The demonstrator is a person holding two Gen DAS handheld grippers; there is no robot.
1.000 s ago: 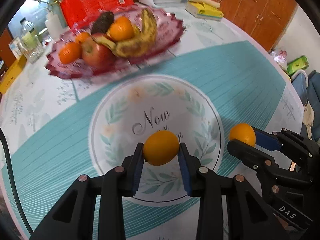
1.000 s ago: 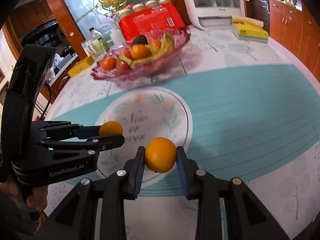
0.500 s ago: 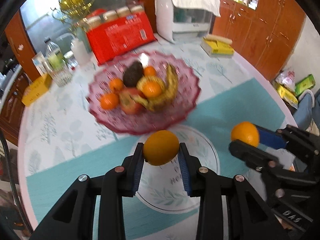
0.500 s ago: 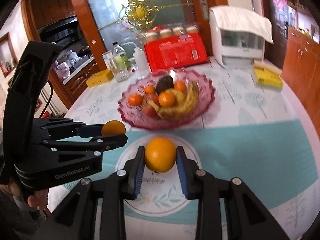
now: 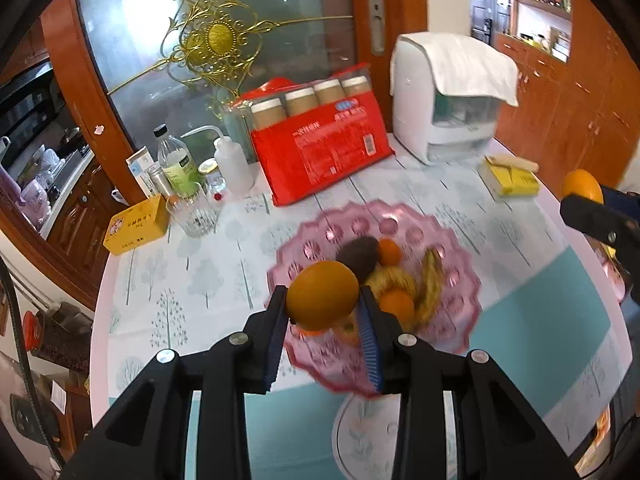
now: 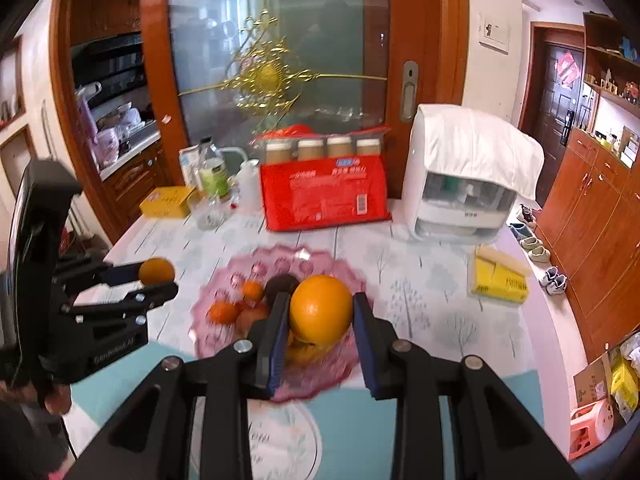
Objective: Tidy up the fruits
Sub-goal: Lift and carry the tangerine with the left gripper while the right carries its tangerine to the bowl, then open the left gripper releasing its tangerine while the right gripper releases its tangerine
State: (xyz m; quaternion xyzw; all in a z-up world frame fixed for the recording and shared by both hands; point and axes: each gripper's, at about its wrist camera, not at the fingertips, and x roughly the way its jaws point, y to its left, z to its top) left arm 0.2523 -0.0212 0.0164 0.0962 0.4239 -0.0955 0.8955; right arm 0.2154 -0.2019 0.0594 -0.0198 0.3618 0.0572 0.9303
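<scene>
My left gripper (image 5: 323, 312) is shut on an orange (image 5: 322, 295) and holds it in the air above the near left side of the pink glass fruit bowl (image 5: 460, 276). My right gripper (image 6: 320, 320) is shut on a second orange (image 6: 321, 309), also raised above the bowl (image 6: 216, 284). The bowl holds small oranges (image 5: 390, 251), a banana (image 5: 430, 280) and a dark avocado (image 5: 357, 258). In the right wrist view the left gripper (image 6: 158, 280) stands at the left with its orange (image 6: 156, 271). In the left wrist view the right gripper's orange (image 5: 582, 186) shows at the right edge.
A white printed plate (image 5: 368, 436) lies near the front of the table. Behind the bowl stand a red package (image 5: 320, 156), a white appliance (image 5: 444, 108), bottles (image 5: 176, 164), a glass (image 5: 194, 216), a yellow box (image 5: 136, 224) and a yellow book (image 5: 510, 180).
Both grippers have risen with their oranges and moved forward from above the white plate to above the fruit bowl. The plate now lies low in both views.
</scene>
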